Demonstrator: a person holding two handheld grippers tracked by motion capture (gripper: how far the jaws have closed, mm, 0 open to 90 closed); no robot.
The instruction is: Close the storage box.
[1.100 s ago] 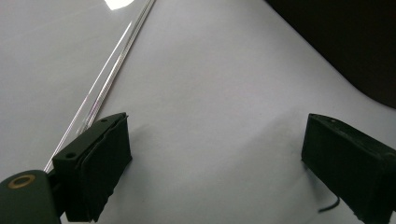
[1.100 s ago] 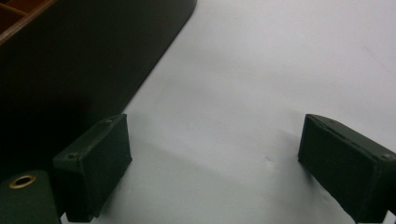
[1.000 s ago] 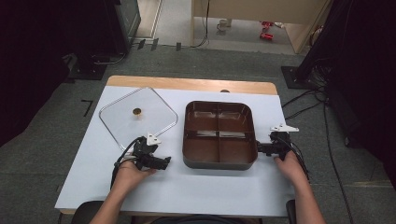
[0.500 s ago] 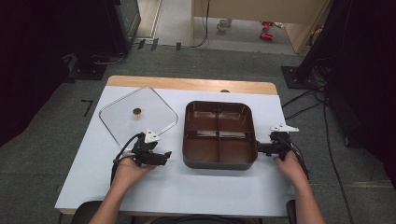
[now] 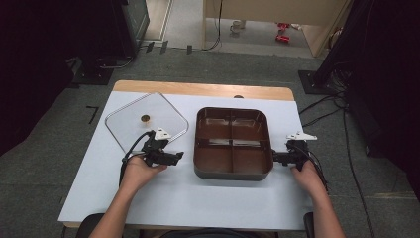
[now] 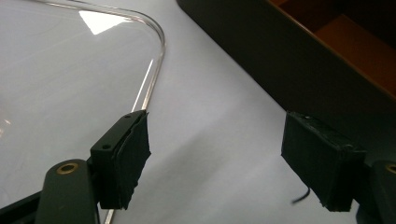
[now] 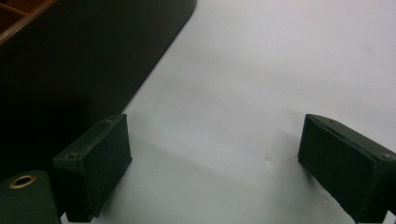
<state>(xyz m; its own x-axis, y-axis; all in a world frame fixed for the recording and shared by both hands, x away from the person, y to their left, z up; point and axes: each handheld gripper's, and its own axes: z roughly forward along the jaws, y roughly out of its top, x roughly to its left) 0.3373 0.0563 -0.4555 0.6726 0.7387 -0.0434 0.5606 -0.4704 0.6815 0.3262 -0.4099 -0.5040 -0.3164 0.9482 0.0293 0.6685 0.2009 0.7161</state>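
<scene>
Left tongs have shifted a little toward the clear square plastic lid since a second ago and now sit by its near right corner. Their jaws have just been closing but are apart, nothing between them; in the left gripper view one pad hangs over the lid's rim. Right tongs unchanged: jaws apart, empty, just beside the right wall of the dark brown four-compartment tray. Lid lies flat on the white bench, left of the tray; neither has moved.
</scene>
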